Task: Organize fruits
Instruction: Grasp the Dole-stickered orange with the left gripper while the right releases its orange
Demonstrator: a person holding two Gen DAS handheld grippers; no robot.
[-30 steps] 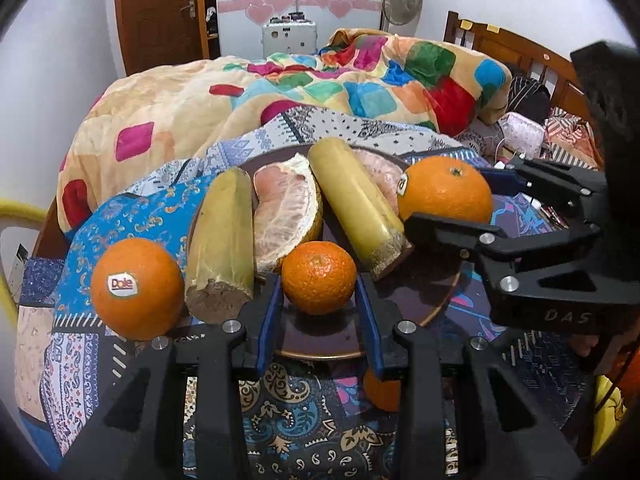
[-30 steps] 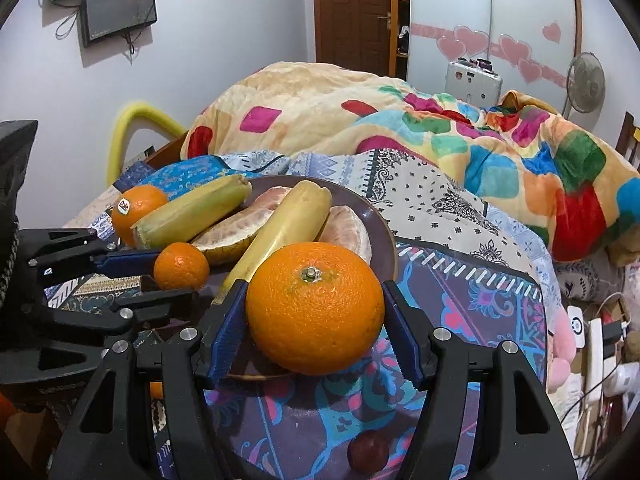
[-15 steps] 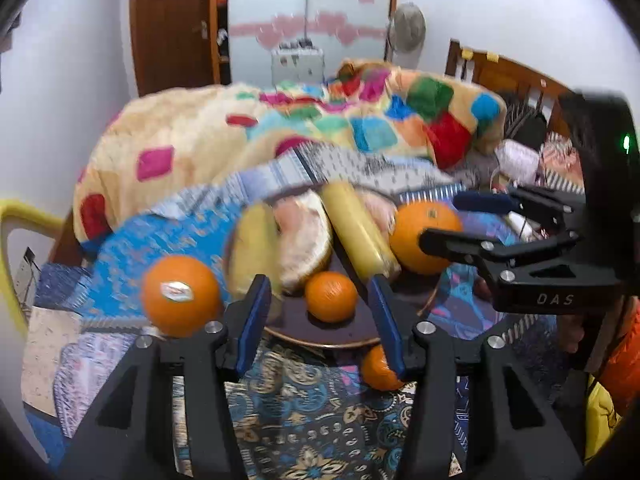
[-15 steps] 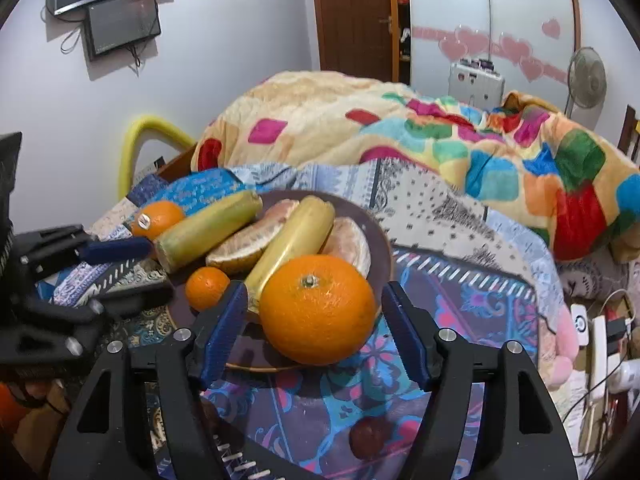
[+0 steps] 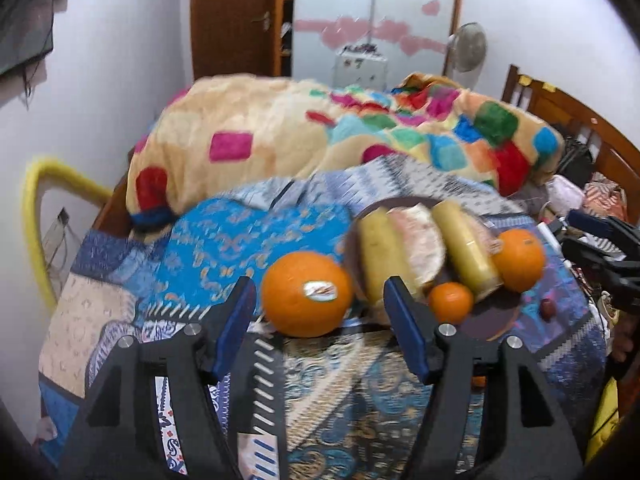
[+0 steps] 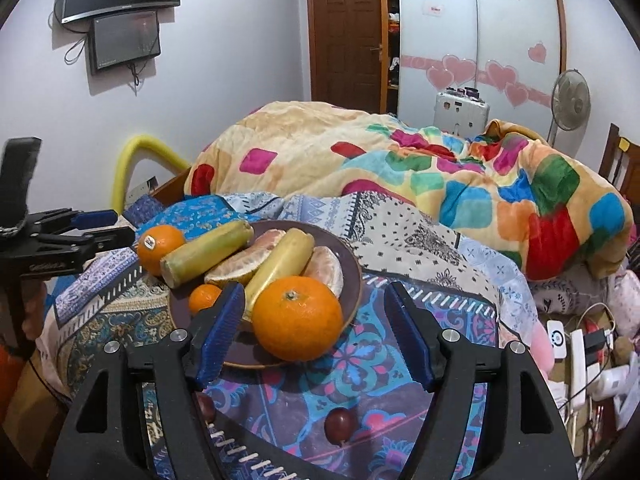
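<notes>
Approach to stray stickered orange (image 5: 306,294)
Left gripper (image 5: 320,322) fingers spread, framing it on the cloth beside the plate (image 6: 352,276); right gripper (image 6: 314,330) likewise spread, empty. Next, likely: close and lift onto plate.

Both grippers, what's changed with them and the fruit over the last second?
The right gripper let go of the big orange, left at the plate edge, and backed off. The left gripper left the small orange and swung left to frame the stickered orange. All other fruit stayed put.
</notes>
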